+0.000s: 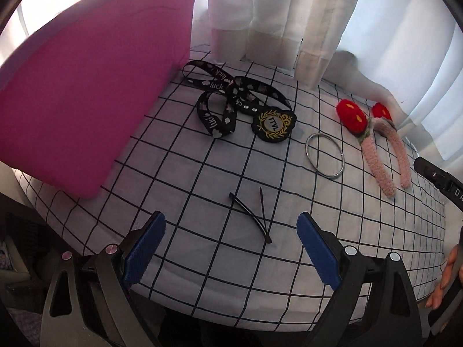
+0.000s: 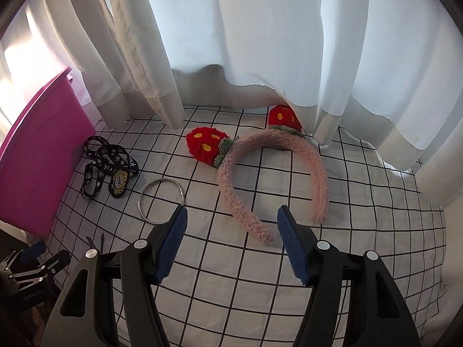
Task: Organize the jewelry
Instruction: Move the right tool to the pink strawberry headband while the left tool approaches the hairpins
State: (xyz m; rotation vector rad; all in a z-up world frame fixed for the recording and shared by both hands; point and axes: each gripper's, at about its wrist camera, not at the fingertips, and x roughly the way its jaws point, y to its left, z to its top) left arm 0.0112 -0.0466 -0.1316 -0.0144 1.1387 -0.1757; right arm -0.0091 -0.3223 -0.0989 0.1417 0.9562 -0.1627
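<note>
Left gripper [image 1: 231, 222] spread wide, nothing between its blue pads, held above the checked cloth [image 1: 202, 260] with a thin black hair clip [image 1: 254, 217] lying between and just ahead of the fingers. Right gripper [image 2: 231, 217] likewise spread and empty — the pink fuzzy headband [image 2: 272, 179] with red strawberry ears lies just ahead, one end reaching between the fingertips. Silver bangle [image 2: 161, 201] flat beside the right gripper's left finger. Black lanyard with badge [image 1: 231, 101] lies farther back, near the pink box [image 1: 86, 101]. White curtains [image 2: 260, 43] behind.
</note>
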